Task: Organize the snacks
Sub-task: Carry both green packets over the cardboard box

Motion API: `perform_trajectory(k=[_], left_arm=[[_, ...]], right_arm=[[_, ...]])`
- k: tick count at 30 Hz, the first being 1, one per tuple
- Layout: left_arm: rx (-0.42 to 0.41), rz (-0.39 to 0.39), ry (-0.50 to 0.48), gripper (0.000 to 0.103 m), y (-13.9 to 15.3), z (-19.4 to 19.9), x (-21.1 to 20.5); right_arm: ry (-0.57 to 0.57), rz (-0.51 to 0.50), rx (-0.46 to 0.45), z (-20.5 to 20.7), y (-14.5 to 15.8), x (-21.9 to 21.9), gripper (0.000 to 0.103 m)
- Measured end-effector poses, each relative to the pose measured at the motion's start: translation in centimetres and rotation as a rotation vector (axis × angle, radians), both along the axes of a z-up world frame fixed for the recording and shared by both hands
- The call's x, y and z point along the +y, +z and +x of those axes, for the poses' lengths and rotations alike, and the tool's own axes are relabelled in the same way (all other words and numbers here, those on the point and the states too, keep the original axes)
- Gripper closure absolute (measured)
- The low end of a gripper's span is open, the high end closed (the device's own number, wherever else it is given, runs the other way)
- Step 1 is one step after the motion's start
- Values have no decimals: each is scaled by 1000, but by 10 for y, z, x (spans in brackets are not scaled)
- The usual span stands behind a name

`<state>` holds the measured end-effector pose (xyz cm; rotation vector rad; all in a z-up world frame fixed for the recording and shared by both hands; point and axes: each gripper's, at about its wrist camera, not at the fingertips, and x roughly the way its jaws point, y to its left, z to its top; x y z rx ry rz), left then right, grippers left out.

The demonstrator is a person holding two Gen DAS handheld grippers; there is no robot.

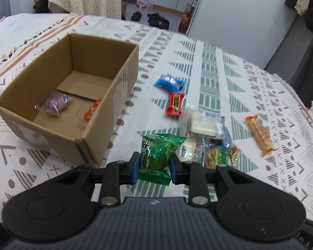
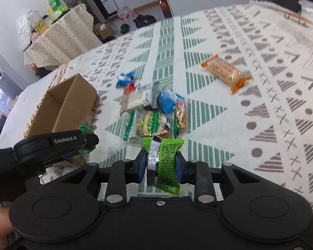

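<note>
Left gripper: clenched on a dark green snack packet, blue pads pressing its two sides; the packet hangs between the fingers, above the cloth.
Right gripper: clenched on a lime green snack packet with a silver seam (printed back facing the camera), held upright between the pads.
Cardboard box: open, just left of the left gripper; inside lie a purple wrapped snack and an orange packet against the near wall.
Snack pile: on the patterned tablecloth just beyond both grippers, packets overlapping.
Outliers: a blue packet and a red packet past the pile; an orange cracker pack alone to the right, well apart.
Left gripper in the right view: beside the box, green wrapper showing.
</note>
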<state>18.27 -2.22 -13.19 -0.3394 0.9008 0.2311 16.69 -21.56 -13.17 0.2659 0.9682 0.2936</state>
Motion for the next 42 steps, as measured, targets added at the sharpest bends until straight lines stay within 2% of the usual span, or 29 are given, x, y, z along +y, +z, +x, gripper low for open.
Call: perform_trajectory(k=[13,17,20,25,34,42], left_arm=[[-121,-39,-8,75,29,-24,21],[-148,-3,-15,75,31,-28,22],[-152,-46,-17,75,33,-28,28],[-204,-55,-2,75,45,-35,35],[-257,-73,38,75,61,-45,57],[-284,-115,130,75,69,-50,88]], right_arm=[[-10,-42,-116,-15,47,26,75],[-13,-23,-162,-19,55,31,75],[-26,-21,-159,-16,56,34,75],[-7,-41,-193,-20,68,46,75],[17,-43,-222,-24,80,68,75],[58,-47,-243,-19,86,96,75]])
